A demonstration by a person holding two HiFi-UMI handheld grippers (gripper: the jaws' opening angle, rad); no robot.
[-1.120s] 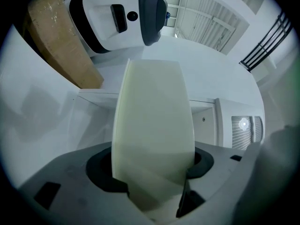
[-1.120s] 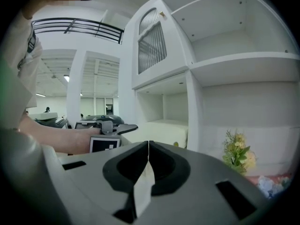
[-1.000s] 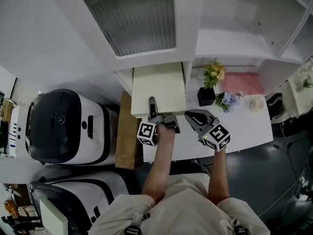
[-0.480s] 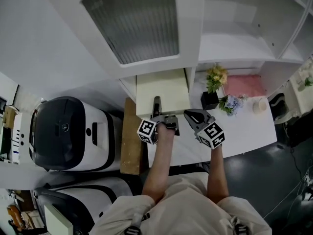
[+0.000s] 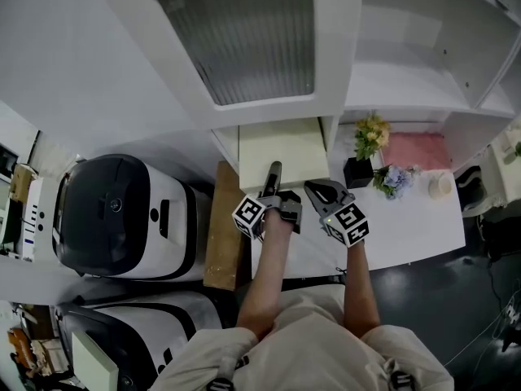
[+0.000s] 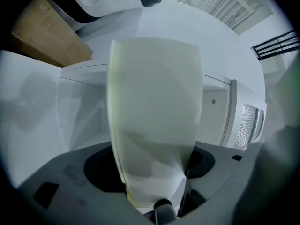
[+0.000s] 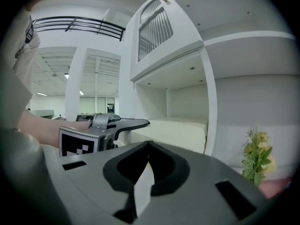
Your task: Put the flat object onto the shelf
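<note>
At frame centre | flat cream board [image 5: 283, 149] is lying in the shelf [image 5: 407, 88] bay, slightly deeper than before | left gripper [image 5: 274, 173] is opening its jaws around the board's near edge | right gripper [image 5: 311, 188] is hovering beside it, jaws together, empty

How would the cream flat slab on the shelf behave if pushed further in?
Probably stiff: the flat slab shows straight edges and no sag. It lies broad side down on the shelf, so it should slide rather than tip. Its thick, matte look may mean light foam.
</note>
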